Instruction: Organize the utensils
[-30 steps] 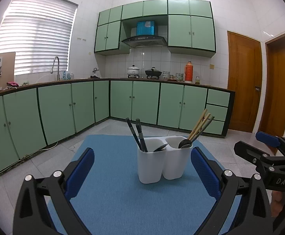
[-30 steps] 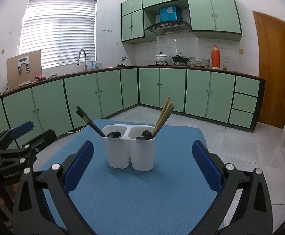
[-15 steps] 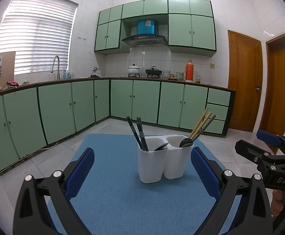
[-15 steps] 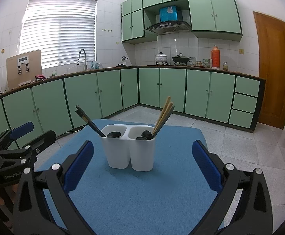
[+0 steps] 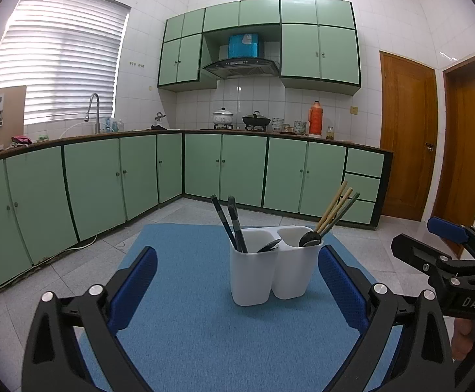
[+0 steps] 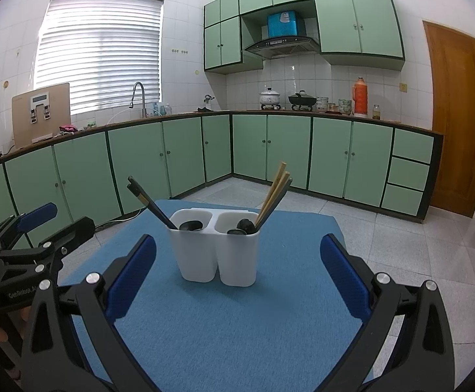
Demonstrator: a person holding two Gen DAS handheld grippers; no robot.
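Observation:
A white two-compartment utensil holder (image 5: 271,266) (image 6: 216,245) stands in the middle of a blue mat (image 5: 198,326) (image 6: 237,323). One compartment holds dark-handled chopsticks (image 5: 229,222) (image 6: 147,201) and a dark spoon (image 6: 190,225). The other holds wooden chopsticks (image 5: 334,207) (image 6: 275,192) and a dark spoon (image 5: 309,238). My left gripper (image 5: 237,287) is open, nearer than the holder, with nothing between its fingers. My right gripper (image 6: 237,277) is open too, empty, also short of the holder. Each gripper shows at the edge of the other's view.
The mat covers a small table with tiled floor around it. Green cabinets (image 5: 106,179) run along the left and far walls under a counter with a sink tap (image 5: 93,111), pots (image 5: 223,117) and a red flask (image 5: 316,119). Wooden doors (image 5: 407,150) stand at the right.
Almost nothing has moved. Both views drift very slightly, and both grippers stay open and empty in front of the holder.

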